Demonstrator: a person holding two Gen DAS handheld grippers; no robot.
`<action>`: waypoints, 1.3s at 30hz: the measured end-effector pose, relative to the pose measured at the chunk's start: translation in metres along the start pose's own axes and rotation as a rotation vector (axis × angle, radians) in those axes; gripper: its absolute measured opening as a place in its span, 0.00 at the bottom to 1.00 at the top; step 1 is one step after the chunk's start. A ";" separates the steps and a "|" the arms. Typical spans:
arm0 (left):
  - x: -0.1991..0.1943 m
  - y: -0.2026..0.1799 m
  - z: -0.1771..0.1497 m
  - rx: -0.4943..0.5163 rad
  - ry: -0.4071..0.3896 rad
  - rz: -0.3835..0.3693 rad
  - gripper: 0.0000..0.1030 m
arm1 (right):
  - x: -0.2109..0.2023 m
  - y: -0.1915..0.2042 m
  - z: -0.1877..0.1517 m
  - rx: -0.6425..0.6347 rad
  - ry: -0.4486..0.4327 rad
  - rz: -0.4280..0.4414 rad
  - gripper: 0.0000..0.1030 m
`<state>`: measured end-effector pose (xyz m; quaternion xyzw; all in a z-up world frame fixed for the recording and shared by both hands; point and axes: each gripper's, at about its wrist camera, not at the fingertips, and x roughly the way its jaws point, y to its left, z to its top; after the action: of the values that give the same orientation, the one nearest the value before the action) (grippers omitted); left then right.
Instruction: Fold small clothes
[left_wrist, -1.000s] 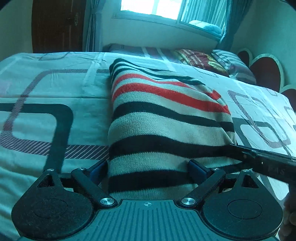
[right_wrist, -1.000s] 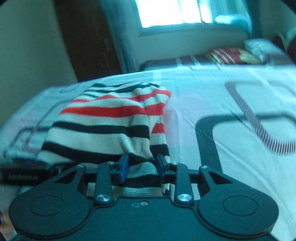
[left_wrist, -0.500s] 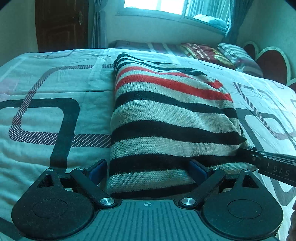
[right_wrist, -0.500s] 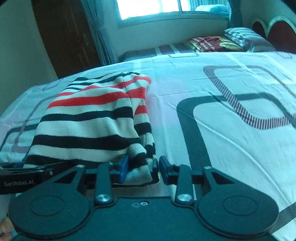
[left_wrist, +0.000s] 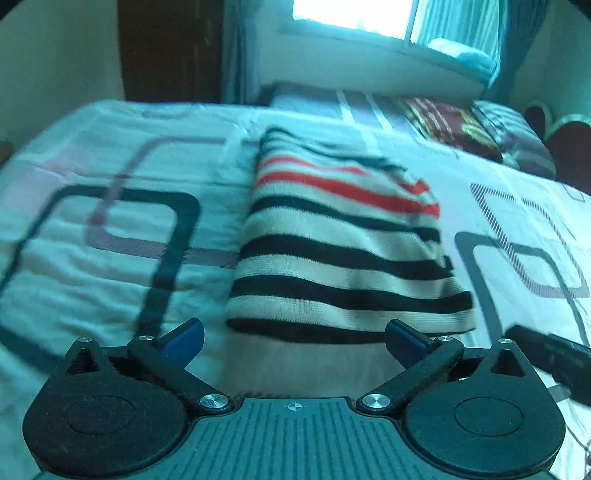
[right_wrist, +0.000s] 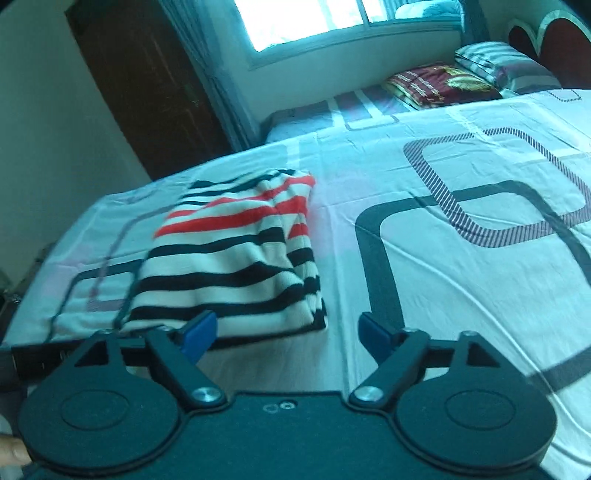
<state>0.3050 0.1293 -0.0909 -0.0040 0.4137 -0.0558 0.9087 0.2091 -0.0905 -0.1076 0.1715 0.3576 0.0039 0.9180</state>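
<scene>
A folded striped sweater, cream with black and red stripes, lies flat on the bed sheet. My left gripper is open and empty, just short of the sweater's near edge. In the right wrist view the sweater lies ahead to the left. My right gripper is open and empty, with its left finger in front of the sweater's near right corner. The right gripper's black body shows at the right edge of the left wrist view.
The patterned sheet spreads wide to the right of the sweater. Pillows and a headboard stand at the far right. A dark wooden door and a window are beyond the bed.
Both grippers have let go of the sweater's near edge and pulled back from it. The right gripper opened wide. The sweater now rests flat on the bed.
</scene>
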 end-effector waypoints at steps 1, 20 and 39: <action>-0.013 -0.003 -0.002 0.011 -0.016 0.013 1.00 | -0.011 0.000 -0.002 -0.009 0.000 0.017 0.90; -0.212 -0.036 -0.085 0.079 -0.226 0.120 1.00 | -0.171 0.019 -0.045 -0.188 -0.064 0.135 0.99; -0.277 -0.052 -0.113 0.058 -0.235 0.101 1.00 | -0.227 0.029 -0.063 -0.273 -0.193 -0.082 0.99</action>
<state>0.0340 0.1113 0.0458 0.0368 0.3023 -0.0212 0.9523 0.0021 -0.0733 0.0074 0.0299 0.2706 -0.0016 0.9622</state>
